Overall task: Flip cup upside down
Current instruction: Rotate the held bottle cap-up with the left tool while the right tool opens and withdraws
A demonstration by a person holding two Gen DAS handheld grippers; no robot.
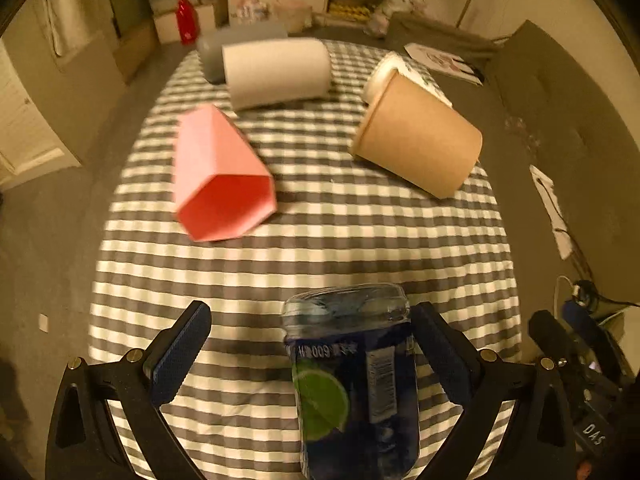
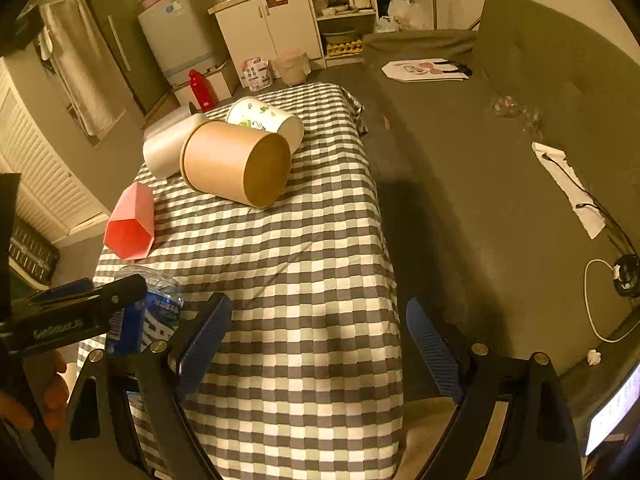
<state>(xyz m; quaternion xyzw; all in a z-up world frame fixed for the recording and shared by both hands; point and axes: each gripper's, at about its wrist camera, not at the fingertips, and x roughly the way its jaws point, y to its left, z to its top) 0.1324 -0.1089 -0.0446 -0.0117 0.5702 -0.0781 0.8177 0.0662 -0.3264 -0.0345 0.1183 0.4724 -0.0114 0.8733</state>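
Note:
A clear blue plastic cup (image 1: 356,384) with a lime label stands between the fingers of my left gripper (image 1: 312,356), close to the right finger and apart from the left one; the jaws are open. The same cup (image 2: 148,312) shows at the left of the right wrist view, partly behind the left gripper's finger. My right gripper (image 2: 320,344) is open and empty above the checked cloth (image 2: 300,280).
A pink faceted cup (image 1: 220,176), a brown paper cup (image 1: 420,140), a white cup (image 1: 276,72), a grey cup (image 1: 216,52) and a printed white cup (image 2: 264,120) lie on their sides farther back. A dark grey surface (image 2: 500,160) with a cable lies to the right.

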